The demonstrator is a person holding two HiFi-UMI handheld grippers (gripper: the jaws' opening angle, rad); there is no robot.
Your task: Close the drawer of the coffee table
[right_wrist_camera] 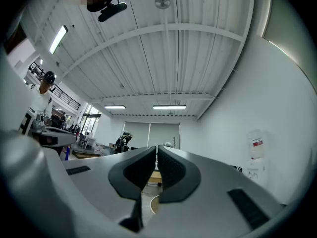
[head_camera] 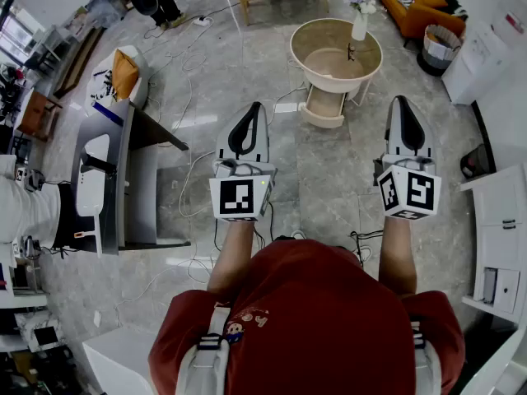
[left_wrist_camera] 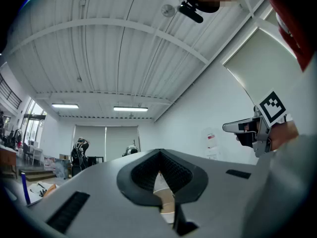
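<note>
While both tools wait ahead of us, we enter them first: left gripper (head_camera: pixel 257 108), jaws closed tip to tip, nothing held; right gripper (head_camera: pixel 401 102), jaws pressed together, likewise empty. Both hang over the floor (head_camera: pixel 329 189), well apart from the work. Ahead: round coffee table (head_camera: pixel 329 84), its drawer (head_camera: pixel 321 115) standing out toward us beneath the top. Handling, in our judgement: set one closed tip squarely on the middle of the drawer front and push straight in, steadily, sparing the vase (head_camera: pixel 360 27).
</note>
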